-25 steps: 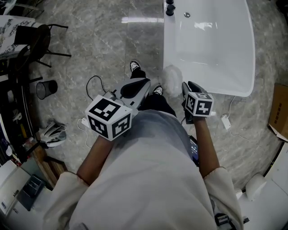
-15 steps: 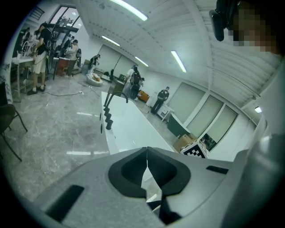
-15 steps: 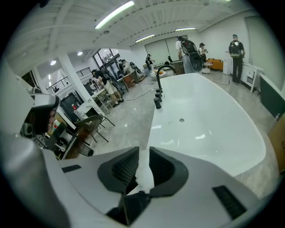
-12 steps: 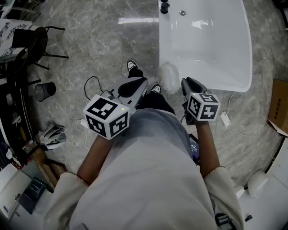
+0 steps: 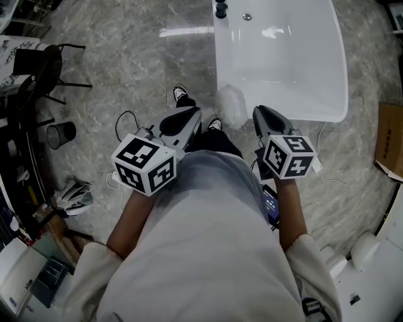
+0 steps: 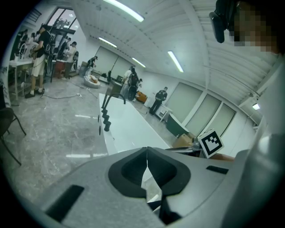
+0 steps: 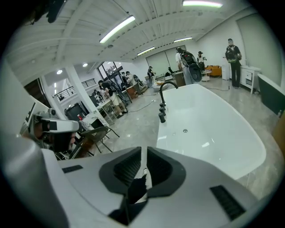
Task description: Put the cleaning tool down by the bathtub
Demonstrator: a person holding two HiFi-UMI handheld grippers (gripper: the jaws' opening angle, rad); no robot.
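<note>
A white fluffy cleaning tool (image 5: 228, 104) lies on the marble floor against the near left corner of the white bathtub (image 5: 315, 116), just beyond the person's shoes. My right gripper (image 5: 262, 114) hovers to its right, apart from it. Its jaws have just been closing and now stand a narrow slit apart with nothing between them (image 7: 144, 150). My left gripper (image 5: 191, 114) hangs left of the tool, jaws together at the tips and empty (image 6: 147, 149). The tub (image 7: 209, 129) fills the right gripper view.
A black faucet (image 5: 220, 9) stands at the tub's far end. A black chair (image 5: 44, 66) and wire wastebasket (image 5: 61, 133) sit at the left, a cable (image 5: 126, 119) near my left gripper. A cardboard box (image 5: 390, 141) lies at the right. People stand far off.
My right gripper has risen toward the head camera, away from the fluffy tool, which stays on the floor by the tub. The left gripper has barely moved.
</note>
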